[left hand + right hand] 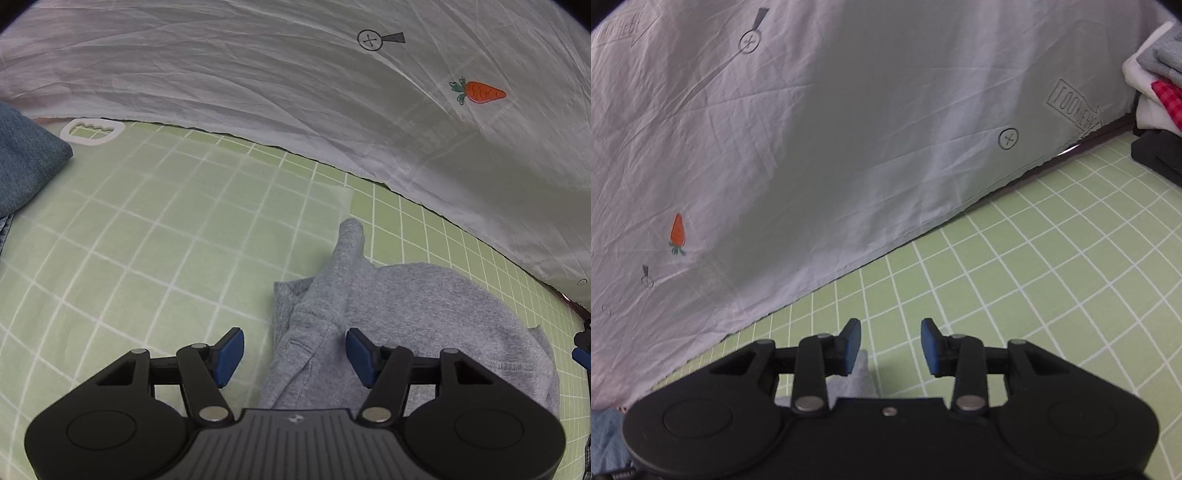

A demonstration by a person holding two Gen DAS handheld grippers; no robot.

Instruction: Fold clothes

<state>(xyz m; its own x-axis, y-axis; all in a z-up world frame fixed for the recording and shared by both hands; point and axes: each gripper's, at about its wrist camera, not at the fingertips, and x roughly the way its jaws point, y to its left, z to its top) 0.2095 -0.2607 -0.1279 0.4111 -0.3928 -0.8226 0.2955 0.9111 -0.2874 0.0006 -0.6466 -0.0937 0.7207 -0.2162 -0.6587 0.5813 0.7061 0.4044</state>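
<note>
A grey sweatshirt (406, 317) lies bunched on the green checked sheet (147, 236), one sleeve reaching toward the white cloth. My left gripper (294, 356) hangs open just above the garment's left edge, blue pads apart and not pressing the fabric. In the right wrist view my right gripper (891, 345) is open over the sheet, with only a small tip of the grey sweatshirt (860, 380) showing low between its fingers, near the left pad; nothing is pinched.
A white cloth with a carrot print (484, 92) hangs along the far side. Folded blue denim (26, 166) and a white plastic ring (92, 130) lie at far left. A pile of clothes (1156, 85) sits at far right in the right wrist view.
</note>
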